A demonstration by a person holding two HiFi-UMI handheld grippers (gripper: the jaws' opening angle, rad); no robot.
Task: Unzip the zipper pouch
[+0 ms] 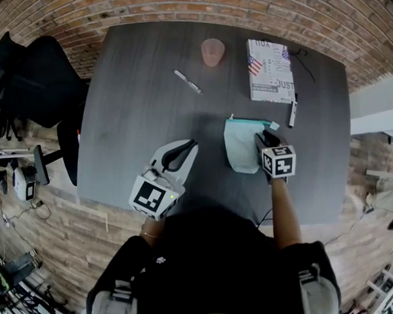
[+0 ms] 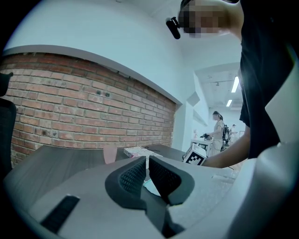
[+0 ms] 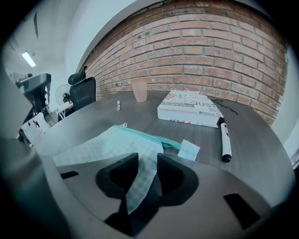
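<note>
The mint-green zipper pouch (image 1: 240, 146) lies flat on the dark grey table (image 1: 148, 116), its teal zipper edge (image 3: 149, 137) on the far side and a pale tab (image 3: 188, 149) at the zipper's right end. My right gripper (image 1: 260, 138) sits at the pouch's right edge. In the right gripper view the right gripper (image 3: 145, 158) is open, and a strip of the pouch (image 3: 117, 142) runs through the gap between its jaws. My left gripper (image 1: 188, 147) rests left of the pouch, apart from it. The left gripper (image 2: 147, 161) is shut and empty.
At the far side of the table stand a pink cup (image 1: 213, 52) and a printed book (image 1: 271, 70). A black marker (image 1: 292, 110) lies by the book, a white pen (image 1: 187, 81) left of the cup. A black office chair (image 1: 35, 83) stands off the left edge.
</note>
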